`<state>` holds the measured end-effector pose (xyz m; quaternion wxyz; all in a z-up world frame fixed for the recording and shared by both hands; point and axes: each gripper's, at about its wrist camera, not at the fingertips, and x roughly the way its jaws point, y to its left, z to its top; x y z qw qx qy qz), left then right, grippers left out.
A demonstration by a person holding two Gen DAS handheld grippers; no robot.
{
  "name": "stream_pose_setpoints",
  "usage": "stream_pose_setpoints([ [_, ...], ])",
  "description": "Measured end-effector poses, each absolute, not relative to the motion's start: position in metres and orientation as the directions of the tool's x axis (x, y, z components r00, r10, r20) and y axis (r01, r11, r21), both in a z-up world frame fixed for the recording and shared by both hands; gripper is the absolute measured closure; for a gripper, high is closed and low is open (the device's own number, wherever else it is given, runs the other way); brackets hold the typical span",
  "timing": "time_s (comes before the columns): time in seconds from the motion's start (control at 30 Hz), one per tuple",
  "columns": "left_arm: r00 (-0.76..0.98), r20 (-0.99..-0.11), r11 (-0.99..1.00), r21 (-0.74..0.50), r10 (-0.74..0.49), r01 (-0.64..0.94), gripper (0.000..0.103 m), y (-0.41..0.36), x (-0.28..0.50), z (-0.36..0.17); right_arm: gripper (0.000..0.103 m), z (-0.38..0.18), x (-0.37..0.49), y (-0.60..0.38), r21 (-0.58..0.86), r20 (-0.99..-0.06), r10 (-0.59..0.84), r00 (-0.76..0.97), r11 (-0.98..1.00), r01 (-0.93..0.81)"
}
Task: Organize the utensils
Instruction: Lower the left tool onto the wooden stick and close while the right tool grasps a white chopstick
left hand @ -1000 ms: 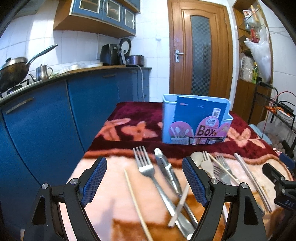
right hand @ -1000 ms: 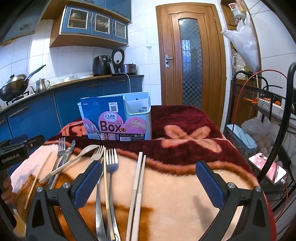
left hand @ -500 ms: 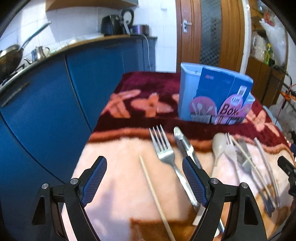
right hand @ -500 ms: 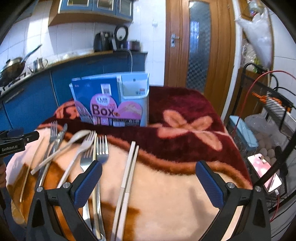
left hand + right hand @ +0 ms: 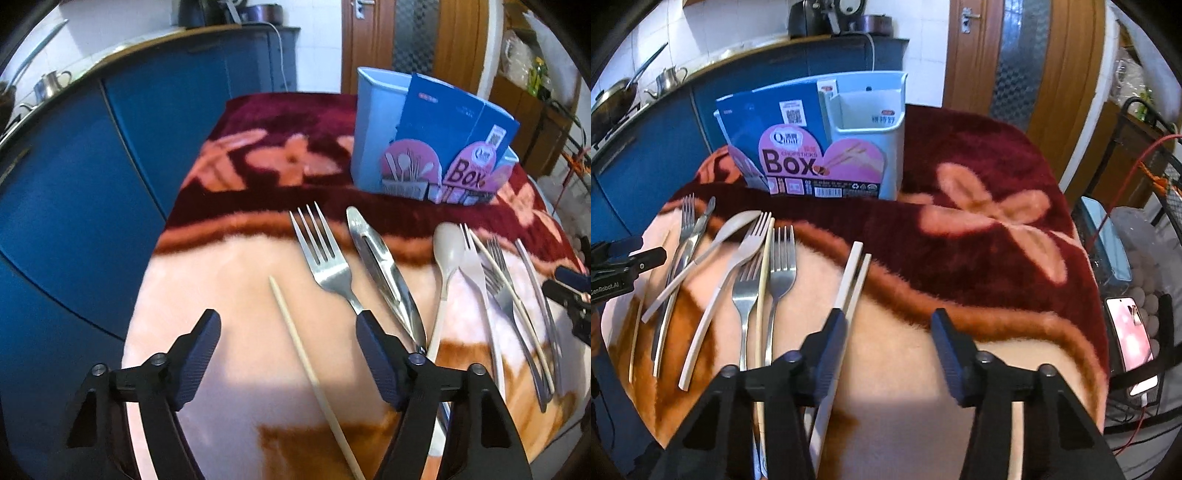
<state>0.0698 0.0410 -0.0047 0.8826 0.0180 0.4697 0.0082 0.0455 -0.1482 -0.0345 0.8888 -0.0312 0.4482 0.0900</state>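
Note:
A blue utensil box [image 5: 373,125] with a "Box" card stands at the back of the blanket-covered table; it also shows in the right wrist view [image 5: 864,122]. In front lie a wooden chopstick [image 5: 306,354], a steel fork [image 5: 325,258], steel tongs [image 5: 384,269], a beige spoon [image 5: 447,254] and more forks. My left gripper [image 5: 286,363] is open, low over the wooden chopstick. My right gripper [image 5: 890,354] is open and empty, its left finger over a pair of white chopsticks [image 5: 851,280]. Steel forks [image 5: 781,258] lie left of them.
Blue kitchen cabinets [image 5: 74,184] run close along the table's left edge. A wire rack with a phone [image 5: 1126,332] stands off the right edge. A wooden door [image 5: 1015,62] is behind. The blanket [image 5: 979,221] is bare right of the white chopsticks.
Both grippers have tilted down and moved closer to the table. The right gripper's fingers now stand closer together. The left gripper now frames the wooden chopstick.

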Motion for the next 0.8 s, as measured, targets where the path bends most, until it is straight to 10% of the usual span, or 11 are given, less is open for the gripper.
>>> stream_pose_setpoints([
  [0.8, 0.458, -0.889, 1.0, -0.003, -0.008, 0.013, 0.045, 0.037, 0.077, -0.021, 0.081, -0.039, 0.067, -0.13, 0.019, -0.889, 0.145, 0.434, 0.959, -0.281],
])
